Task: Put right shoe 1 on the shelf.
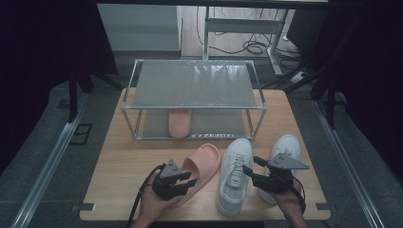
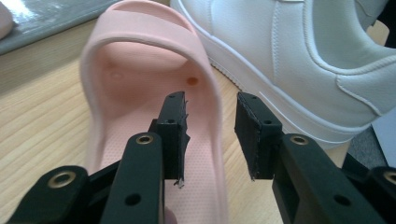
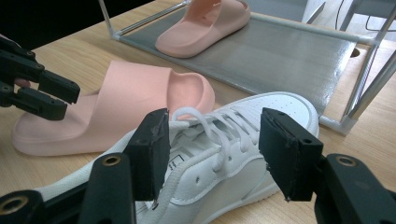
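A pink slipper (image 1: 205,161) lies on the wooden table (image 1: 119,166), toe toward a two-shelf rack (image 1: 195,84). My left gripper (image 1: 191,179) is open at its heel. In the left gripper view the gripper (image 2: 212,135) straddles the slipper's (image 2: 140,70) right side wall, one jaw over the footbed and one outside. A white sneaker (image 1: 235,178) lies beside the slipper. My right gripper (image 1: 251,165) is open over its laces, which show between the jaws of the gripper (image 3: 215,149) above the sneaker (image 3: 280,105). A second pink slipper (image 1: 179,122) (image 3: 205,21) rests on the rack's lower shelf.
Another white sneaker (image 1: 286,145) lies at the right, partly under my right hand. The rack's top shelf is bare and its metal posts (image 3: 369,88) stand close behind the shoes. Table legs and cables (image 1: 252,46) are on the floor beyond.
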`<action>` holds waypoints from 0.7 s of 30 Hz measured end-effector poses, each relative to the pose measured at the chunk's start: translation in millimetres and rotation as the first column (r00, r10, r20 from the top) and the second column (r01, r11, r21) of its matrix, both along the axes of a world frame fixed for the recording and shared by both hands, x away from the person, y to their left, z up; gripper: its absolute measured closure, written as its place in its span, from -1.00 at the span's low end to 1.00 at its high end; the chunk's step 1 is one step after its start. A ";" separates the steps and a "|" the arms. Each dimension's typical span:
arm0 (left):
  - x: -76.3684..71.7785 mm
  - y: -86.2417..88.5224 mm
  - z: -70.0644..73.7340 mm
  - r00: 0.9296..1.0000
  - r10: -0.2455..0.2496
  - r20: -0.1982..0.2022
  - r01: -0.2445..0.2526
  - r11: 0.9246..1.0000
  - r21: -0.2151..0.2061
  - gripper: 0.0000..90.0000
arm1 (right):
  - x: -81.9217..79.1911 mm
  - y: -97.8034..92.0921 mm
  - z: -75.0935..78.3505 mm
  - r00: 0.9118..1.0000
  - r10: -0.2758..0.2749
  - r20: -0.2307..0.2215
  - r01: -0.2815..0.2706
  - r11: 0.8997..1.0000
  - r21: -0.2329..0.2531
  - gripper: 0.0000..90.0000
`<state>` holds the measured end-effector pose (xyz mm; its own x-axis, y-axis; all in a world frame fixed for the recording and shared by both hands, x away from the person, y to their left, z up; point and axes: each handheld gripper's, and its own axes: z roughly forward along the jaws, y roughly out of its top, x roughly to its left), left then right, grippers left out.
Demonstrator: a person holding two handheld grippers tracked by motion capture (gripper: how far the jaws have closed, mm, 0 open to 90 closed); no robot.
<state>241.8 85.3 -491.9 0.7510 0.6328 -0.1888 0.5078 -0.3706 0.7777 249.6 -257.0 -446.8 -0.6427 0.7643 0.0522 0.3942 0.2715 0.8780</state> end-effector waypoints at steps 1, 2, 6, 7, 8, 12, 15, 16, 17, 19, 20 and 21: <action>-0.5 -1.0 0.0 1.000 -0.003 -0.001 0.003 1.000 0.002 0.43 | -0.2 0.2 0.3 1.000 0.001 0.000 -0.001 1.000 0.001 -0.02; -0.8 -2.0 -0.2 1.000 -0.005 -0.002 0.005 1.000 0.002 0.43 | -0.2 0.3 0.5 1.000 0.003 0.000 -0.003 1.000 -0.001 -0.02; -0.8 -7.0 -3.8 1.000 -0.016 -0.013 0.016 1.000 0.012 0.41 | 1.2 -0.2 -1.2 1.000 0.000 -0.007 0.000 1.000 -0.001 -0.02; -0.4 -8.3 -4.9 1.000 -0.015 -0.016 0.015 1.000 0.015 0.41 | 1.3 -0.1 -1.6 1.000 -0.001 -0.007 0.001 1.000 -0.001 -0.02; 0.2 -9.5 -6.1 1.000 -0.011 -0.019 0.012 1.000 0.018 0.41 | 1.2 0.2 -1.5 1.000 -0.001 -0.007 0.001 1.000 0.000 -0.02; 4.1 -16.4 -11.0 0.999 -0.005 -0.032 0.006 1.000 0.031 0.41 | 0.1 1.4 -0.5 1.000 0.003 -0.002 -0.003 1.000 0.000 -0.02; 8.0 -22.4 -12.2 0.999 -0.005 -0.034 0.007 0.999 0.040 0.41 | 0.3 1.7 -0.7 1.000 0.002 -0.004 -0.002 1.000 -0.001 -0.02; 10.1 -24.9 -12.8 0.999 -0.004 -0.035 0.005 0.999 0.043 0.42 | 0.4 1.7 -0.8 1.000 0.001 -0.004 -0.001 1.000 -0.001 -0.02; 12.2 -27.2 -13.4 0.999 -0.003 -0.038 0.004 0.999 0.048 0.42 | 0.4 1.8 -0.8 1.000 0.001 -0.005 -0.001 1.000 -0.001 -0.02; 14.9 -32.1 -13.7 0.999 0.000 -0.040 0.002 0.999 0.052 0.44 | -0.5 2.3 -0.4 1.000 0.004 -0.005 -0.004 1.000 -0.001 -0.02; 15.8 -34.9 -13.7 0.999 0.004 -0.036 -0.002 0.998 0.062 0.45 | -0.8 2.7 -0.4 1.000 0.004 -0.004 -0.004 1.000 0.001 -0.02; 16.4 -36.3 -13.7 0.999 0.009 -0.036 -0.006 0.998 0.069 0.47 | -1.2 3.0 -0.3 1.000 0.006 -0.005 -0.006 1.000 0.002 -0.02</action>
<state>258.2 49.0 -505.6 0.7396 0.6508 -0.1716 0.5379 -0.4184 0.7318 248.4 -254.0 -447.0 -0.6467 0.7606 0.0570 0.3971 0.2719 0.8766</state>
